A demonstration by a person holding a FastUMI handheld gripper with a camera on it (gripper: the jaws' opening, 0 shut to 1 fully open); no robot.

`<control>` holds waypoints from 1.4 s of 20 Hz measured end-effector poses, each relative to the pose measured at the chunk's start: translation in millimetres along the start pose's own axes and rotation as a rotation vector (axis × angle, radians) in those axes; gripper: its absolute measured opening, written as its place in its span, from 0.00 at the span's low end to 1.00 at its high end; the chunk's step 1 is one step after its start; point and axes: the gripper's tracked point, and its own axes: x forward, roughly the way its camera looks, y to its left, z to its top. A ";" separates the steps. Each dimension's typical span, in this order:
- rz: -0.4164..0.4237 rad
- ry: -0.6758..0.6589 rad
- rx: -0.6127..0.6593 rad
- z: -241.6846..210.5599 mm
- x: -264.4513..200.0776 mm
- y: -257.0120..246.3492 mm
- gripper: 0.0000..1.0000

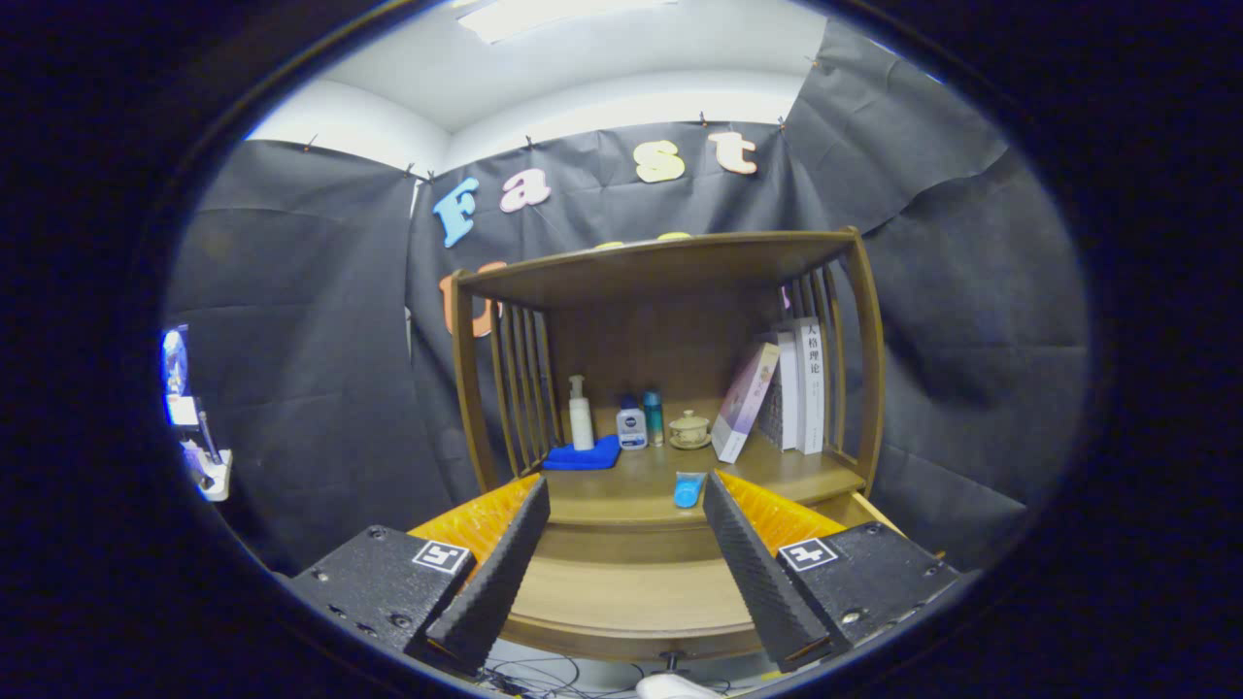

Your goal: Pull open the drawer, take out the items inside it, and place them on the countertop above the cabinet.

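The gripper (621,544) fingers are wide apart, holding nothing; the open drawer (621,592) stretches left to right below them

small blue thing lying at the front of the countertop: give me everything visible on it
The blue tube is small, light blue and glossy, plastic by its look, lying flat on the wooden countertop near its front edge. It sits just beyond the open tongs, close to the right finger's tip, not touching it. Nothing else touches it; the books and bottles stand farther back. Cap and print are too small to tell.
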 end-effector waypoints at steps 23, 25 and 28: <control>-0.167 0.219 -0.064 -242.8 -11.5 -58.8 1.00; -0.189 0.233 -0.069 -248.3 -5.9 -63.8 1.00; -0.196 0.228 -0.056 -250.2 -1.4 -64.5 1.00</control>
